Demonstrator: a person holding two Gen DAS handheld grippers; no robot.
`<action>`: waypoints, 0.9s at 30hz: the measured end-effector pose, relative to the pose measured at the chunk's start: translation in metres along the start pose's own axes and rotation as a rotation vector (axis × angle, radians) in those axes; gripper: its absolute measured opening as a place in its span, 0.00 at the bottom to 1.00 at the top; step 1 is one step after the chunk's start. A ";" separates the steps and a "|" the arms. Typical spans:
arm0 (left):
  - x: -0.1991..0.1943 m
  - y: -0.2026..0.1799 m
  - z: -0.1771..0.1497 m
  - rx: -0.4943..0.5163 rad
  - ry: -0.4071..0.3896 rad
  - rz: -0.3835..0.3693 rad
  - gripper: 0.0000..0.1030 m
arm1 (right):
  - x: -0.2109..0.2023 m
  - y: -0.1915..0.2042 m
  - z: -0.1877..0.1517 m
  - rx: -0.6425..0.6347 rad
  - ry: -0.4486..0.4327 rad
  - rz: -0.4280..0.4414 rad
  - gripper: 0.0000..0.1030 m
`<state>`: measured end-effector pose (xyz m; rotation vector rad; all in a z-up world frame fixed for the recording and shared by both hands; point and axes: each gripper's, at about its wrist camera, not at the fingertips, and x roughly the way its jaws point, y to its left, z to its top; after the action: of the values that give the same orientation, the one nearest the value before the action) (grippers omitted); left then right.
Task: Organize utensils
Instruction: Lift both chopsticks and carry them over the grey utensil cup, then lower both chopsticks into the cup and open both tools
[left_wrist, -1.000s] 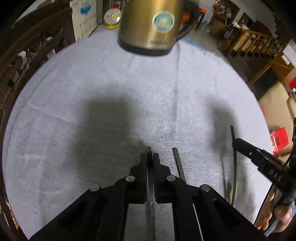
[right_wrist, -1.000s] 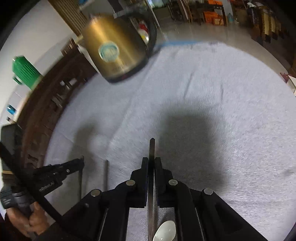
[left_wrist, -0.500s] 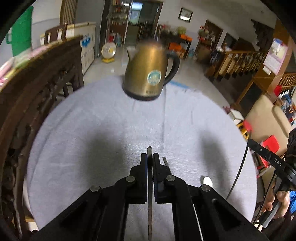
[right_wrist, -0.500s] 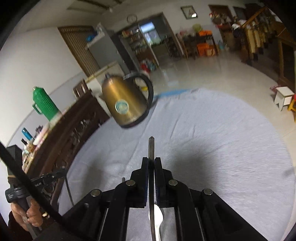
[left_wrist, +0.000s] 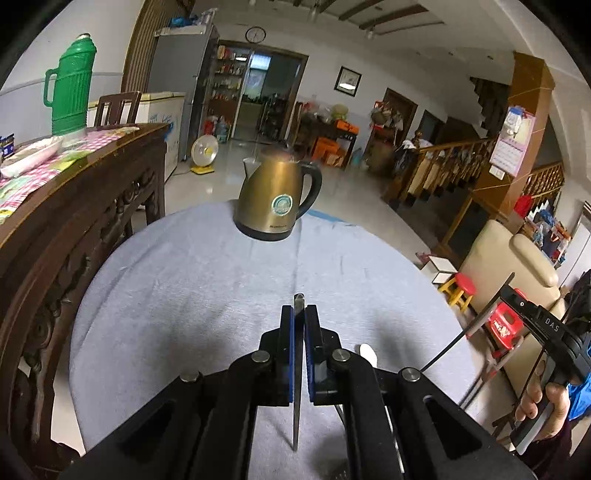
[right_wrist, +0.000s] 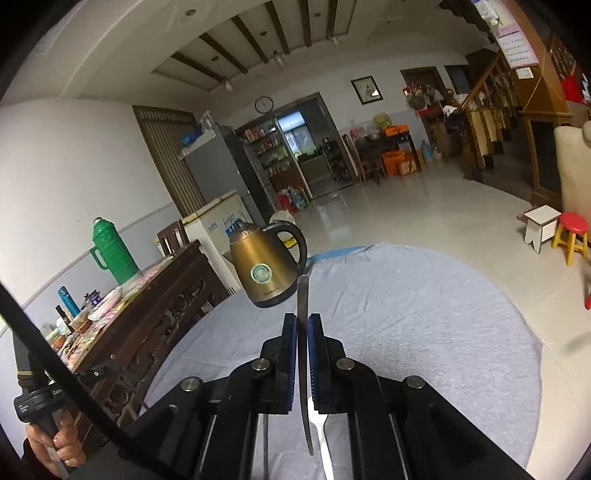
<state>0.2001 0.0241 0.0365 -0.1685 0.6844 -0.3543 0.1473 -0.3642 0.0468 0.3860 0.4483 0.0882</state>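
Note:
My left gripper (left_wrist: 299, 314) is shut on a thin dark metal utensil (left_wrist: 297, 373) and holds it above the round table with the grey cloth (left_wrist: 184, 280). My right gripper (right_wrist: 303, 321) is shut on a thin metal utensil (right_wrist: 303, 354), also lifted above the table. A white spoon (left_wrist: 365, 350) lies on the cloth under the grippers; it also shows in the right wrist view (right_wrist: 321, 424). A dark thin utensil (right_wrist: 265, 439) lies beside it. The right gripper (left_wrist: 513, 295) with its utensil shows at the right of the left wrist view.
A gold electric kettle (left_wrist: 279, 199) stands at the table's far edge, also in the right wrist view (right_wrist: 264, 267). A carved dark wood sideboard (left_wrist: 74, 206) with a green thermos (left_wrist: 72, 88) is close on the left. Red stools (right_wrist: 572, 232) stand on the floor to the right.
Both grippers have risen and tilted up from the cloth, each still shut on its utensil. The kettle now appears farther away and the room is in view.

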 end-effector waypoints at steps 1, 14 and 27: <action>-0.003 -0.001 -0.001 0.001 -0.004 -0.002 0.05 | -0.004 0.002 0.000 -0.006 -0.003 0.000 0.06; -0.058 -0.025 0.011 0.049 -0.079 -0.048 0.05 | -0.077 0.035 0.017 -0.124 -0.040 -0.020 0.06; -0.121 -0.058 0.028 0.120 -0.154 -0.093 0.05 | -0.152 0.100 0.035 -0.275 -0.071 0.023 0.06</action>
<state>0.1165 0.0167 0.1444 -0.1122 0.5026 -0.4661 0.0261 -0.3094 0.1756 0.1236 0.3554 0.1565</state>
